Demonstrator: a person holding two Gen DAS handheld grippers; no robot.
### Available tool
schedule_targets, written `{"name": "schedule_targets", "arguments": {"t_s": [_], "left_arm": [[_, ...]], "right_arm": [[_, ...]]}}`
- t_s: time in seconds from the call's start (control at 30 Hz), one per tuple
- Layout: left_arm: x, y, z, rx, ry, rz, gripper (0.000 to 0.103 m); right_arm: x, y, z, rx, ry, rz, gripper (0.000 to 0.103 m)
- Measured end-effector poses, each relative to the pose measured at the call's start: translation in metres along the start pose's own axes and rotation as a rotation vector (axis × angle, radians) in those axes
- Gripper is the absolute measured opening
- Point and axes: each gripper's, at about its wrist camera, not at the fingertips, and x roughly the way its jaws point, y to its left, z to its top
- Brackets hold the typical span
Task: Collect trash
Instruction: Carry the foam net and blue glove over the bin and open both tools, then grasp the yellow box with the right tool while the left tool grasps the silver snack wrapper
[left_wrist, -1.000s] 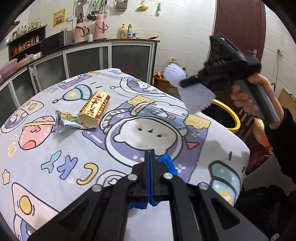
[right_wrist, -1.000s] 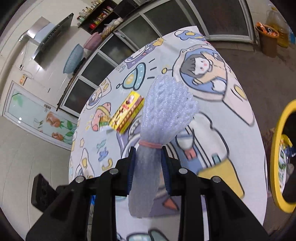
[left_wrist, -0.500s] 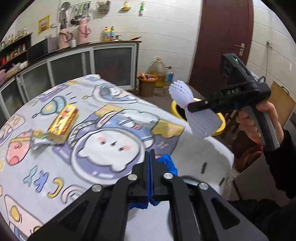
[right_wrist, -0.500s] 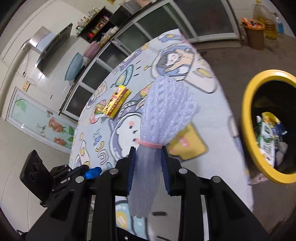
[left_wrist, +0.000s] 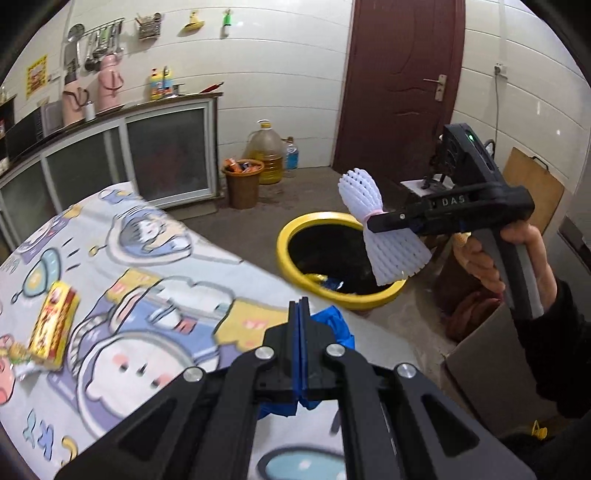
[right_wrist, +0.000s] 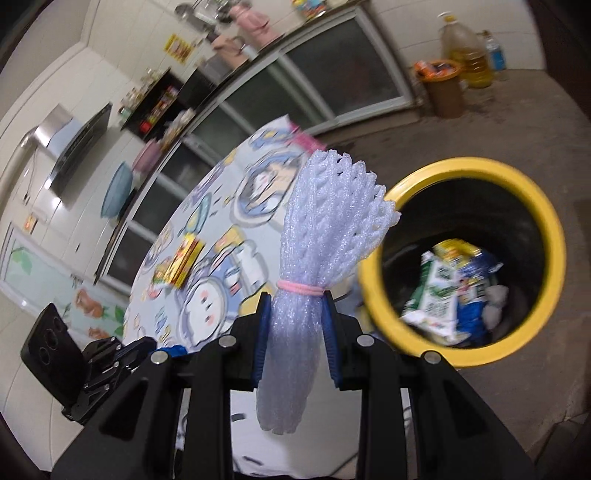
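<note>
My right gripper (right_wrist: 295, 306) is shut on a white foam net bundle (right_wrist: 328, 221) tied with a pink band. In the left wrist view that bundle (left_wrist: 391, 251) hangs over the near rim of the yellow-rimmed trash bin (left_wrist: 295, 229), held by the right gripper (left_wrist: 376, 221). The bin (right_wrist: 373, 295) holds several wrappers. My left gripper (left_wrist: 300, 314) is shut on a crumpled blue scrap (left_wrist: 338, 326) above the table's edge. A yellow snack box (left_wrist: 55, 325) and a silver wrapper (left_wrist: 22, 363) lie on the cartoon tablecloth (left_wrist: 155, 266).
An orange bucket (left_wrist: 242, 182) and a large oil jug (left_wrist: 267, 151) stand on the floor by the glass-door cabinets (left_wrist: 170, 151). A brown door (left_wrist: 402, 81) is behind the bin. A cardboard box (left_wrist: 484, 365) sits at the right, under the person's hand (left_wrist: 484, 266).
Both grippers swung right, off the table middle toward the bin. The foam bundle went from above the tablecloth to over the bin's rim. The snack box slid to the left of the view.
</note>
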Motion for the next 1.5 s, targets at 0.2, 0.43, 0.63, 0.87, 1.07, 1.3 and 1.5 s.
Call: {"name": "schedule_targets", "arguments": {"t_s": [0.2,0.43,0.63,0.87,1.07,1.3,1.5], "left_arm": [[0.034,-0.016,0.04,0.005,-0.012,-0.052,0.0],[0.091,-0.036,0.076,0.001,-0.001,-0.071,0.0],[0.148,-0.051,0.087,-0.028,0.053,-0.077,0.0],[0.215,-0.053,0.091,-0.087,0.139,-0.079,0.0],[0.237,-0.049,0.094,-0.165,0.161,-0.091,0.015],[0.205,-0.033,0.089,-0.215,0.066,-0.055,0.069],[0.136,-0.007,0.059,-0.16,-0.034,0.018,0.084]], "right_arm": [[-0.019,-0.035,0.011,0.025,-0.089,-0.097,0.026],[-0.006,-0.066,0.014,0.043,-0.098,-0.183,0.026],[0.017,-0.101,0.013,0.112,-0.062,-0.204,0.026],[0.033,-0.127,0.012,0.151,-0.03,-0.238,0.027],[0.035,-0.146,0.013,0.21,-0.033,-0.251,0.044],[0.015,-0.167,0.006,0.289,-0.07,-0.261,0.059],[0.003,-0.156,-0.012,0.29,-0.054,-0.172,0.061]]}}
